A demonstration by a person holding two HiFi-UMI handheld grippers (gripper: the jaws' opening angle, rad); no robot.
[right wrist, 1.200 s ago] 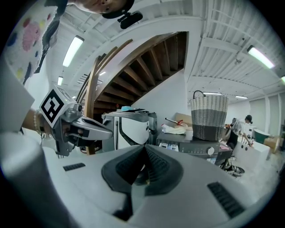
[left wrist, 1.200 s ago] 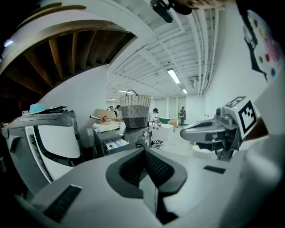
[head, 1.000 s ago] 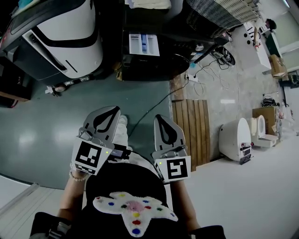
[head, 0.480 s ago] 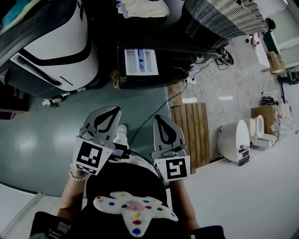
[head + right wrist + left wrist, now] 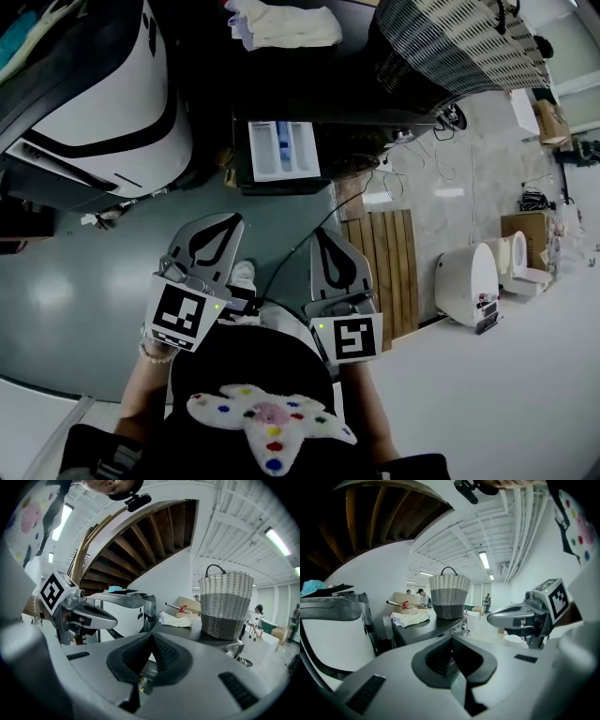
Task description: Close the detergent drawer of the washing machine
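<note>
The left gripper [image 5: 228, 221] and the right gripper [image 5: 322, 234] were held side by side, close together in front of the person's torso, and pointed forward and slightly down. Each had its jaws pressed fully together with nothing between them, and both marker cubes faced upward.

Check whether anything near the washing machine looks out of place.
Yes: the detergent drawer juts out of the washing machine's dark front, pulled open with its compartments exposed. Crumpled cloths also lie loose on the machine's top, near the wicker basket. Nothing looks spilled or damaged.
</note>
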